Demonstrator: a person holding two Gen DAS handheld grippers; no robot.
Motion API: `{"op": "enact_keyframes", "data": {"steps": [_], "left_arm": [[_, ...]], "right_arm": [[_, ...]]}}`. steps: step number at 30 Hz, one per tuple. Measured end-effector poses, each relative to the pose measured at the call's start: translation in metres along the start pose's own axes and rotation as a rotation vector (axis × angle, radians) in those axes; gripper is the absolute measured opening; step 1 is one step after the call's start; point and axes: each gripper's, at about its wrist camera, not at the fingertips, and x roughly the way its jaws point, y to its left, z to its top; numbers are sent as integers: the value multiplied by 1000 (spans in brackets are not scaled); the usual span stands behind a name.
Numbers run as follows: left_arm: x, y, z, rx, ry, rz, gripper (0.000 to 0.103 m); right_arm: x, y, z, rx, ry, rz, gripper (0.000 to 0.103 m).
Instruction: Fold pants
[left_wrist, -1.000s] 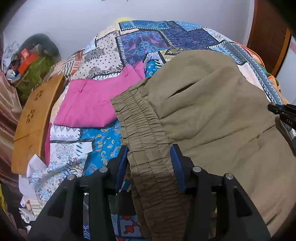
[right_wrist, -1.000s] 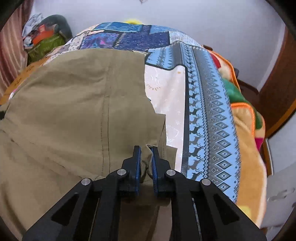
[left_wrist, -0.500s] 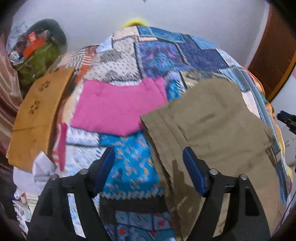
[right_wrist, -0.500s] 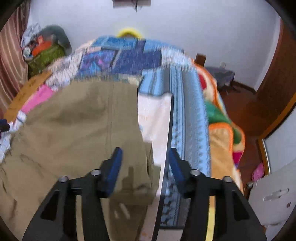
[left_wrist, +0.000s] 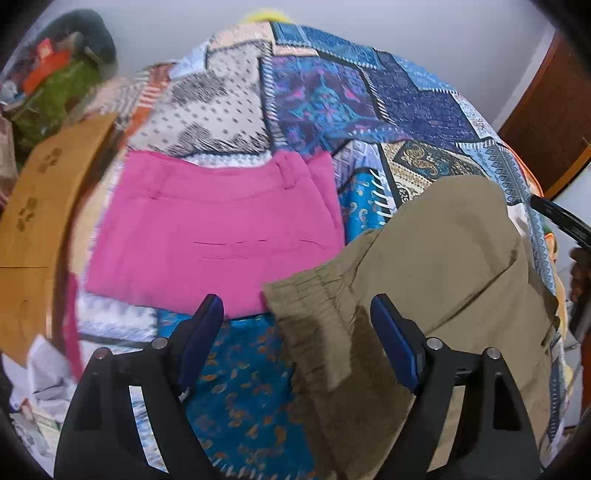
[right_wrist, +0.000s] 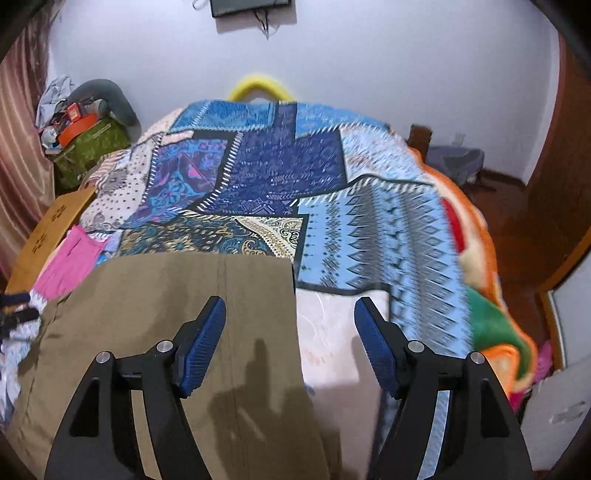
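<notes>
Both grippers hang over a quilt-covered bed with nothing clamped. The left gripper (left_wrist: 297, 328) stands wide, its blue pads clear of cloth. The right gripper (right_wrist: 290, 339) is opening, and the pants' right edge lies below the gap, untouched. The khaki pants (left_wrist: 436, 266) lie flat on the quilt (right_wrist: 280, 166), apparently set down to rest after a fold. Their elastic waistband sits beneath the left jaws, toward the right pad. The cloth looks smooth and squared, seam running straight under the right gripper's left pad. Pink pants (left_wrist: 218, 229), already folded, lie beyond the left jaws.
</notes>
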Motion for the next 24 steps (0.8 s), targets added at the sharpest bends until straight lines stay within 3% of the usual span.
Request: {"op": "enact_keyframes", "data": {"steps": [6,10,11,14,17,23,24], "left_arm": [[21,-3,6,19,5,-16,82],[33,1,8,11,26,-45,82],[35,2,8,7,26,-51,78],[37,4,7,-26,35,-106,66],[33,7,7,-75,24,-126,57],[7,-3,11,-32,-46,-47,50],[-7,-7,14,-20,-90,-22,50]], "right_arm": [[46,-1,12,-10,31,-2,67],[68,-3,12,25,71,29,44],[69,-4,11,40,59,39,43],[67,4,8,30,51,73,19],[66,13,10,-30,55,17,12],[39,19,16,-87,-9,-59,5],[32,18,19,-83,-17,-59,4]]}}
